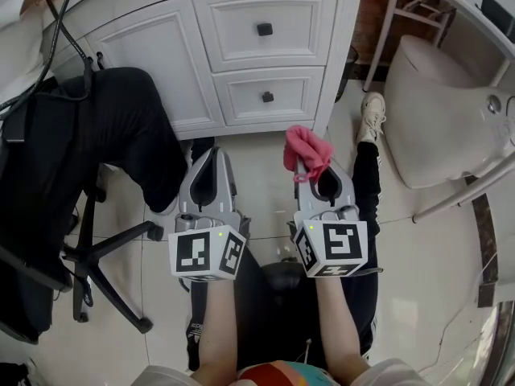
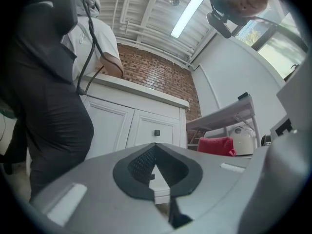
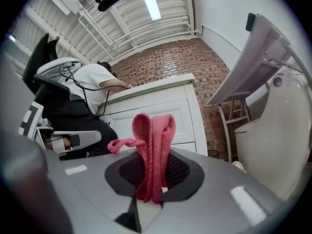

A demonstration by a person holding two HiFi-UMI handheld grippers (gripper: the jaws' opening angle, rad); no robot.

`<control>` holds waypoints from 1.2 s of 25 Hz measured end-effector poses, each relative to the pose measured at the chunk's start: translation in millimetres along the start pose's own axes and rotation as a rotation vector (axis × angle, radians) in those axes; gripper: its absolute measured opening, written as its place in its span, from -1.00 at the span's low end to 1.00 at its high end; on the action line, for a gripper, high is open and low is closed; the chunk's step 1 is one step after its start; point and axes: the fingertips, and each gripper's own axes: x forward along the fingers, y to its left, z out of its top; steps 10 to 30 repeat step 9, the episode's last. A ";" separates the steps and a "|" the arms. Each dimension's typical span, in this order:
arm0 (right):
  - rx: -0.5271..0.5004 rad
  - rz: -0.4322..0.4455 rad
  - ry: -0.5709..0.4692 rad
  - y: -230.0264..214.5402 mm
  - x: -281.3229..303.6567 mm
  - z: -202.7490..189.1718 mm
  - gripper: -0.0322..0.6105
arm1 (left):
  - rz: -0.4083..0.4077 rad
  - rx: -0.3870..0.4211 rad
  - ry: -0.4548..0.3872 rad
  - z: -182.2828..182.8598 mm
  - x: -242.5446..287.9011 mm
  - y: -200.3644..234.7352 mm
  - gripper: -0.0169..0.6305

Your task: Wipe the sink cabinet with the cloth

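The left gripper has its jaws together, nothing between, facing the white sink cabinet. A red cloth shows right, and a dark-clothed person, seemingly seated, left.

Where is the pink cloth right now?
The pink cloth is pinched in the jaws of the right hand-held gripper, centre-right in the head view. It is in front of the white sink cabinet, below its lower drawer.

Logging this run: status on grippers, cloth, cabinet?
Right gripper shut on pink cloth. Left gripper shut, empty. Cloth short of sink cabinet. Bystander's leg before left door.
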 end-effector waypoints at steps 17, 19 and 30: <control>-0.018 0.033 -0.011 19.6 4.2 5.5 -0.69 | -0.003 0.003 -0.006 -0.6 -3.3 6.2 -0.91; -0.018 0.033 -0.011 19.6 4.2 5.5 -0.69 | -0.003 0.003 -0.006 -0.6 -3.3 6.2 -0.91; -0.018 0.033 -0.011 19.6 4.2 5.5 -0.69 | -0.003 0.003 -0.006 -0.6 -3.3 6.2 -0.91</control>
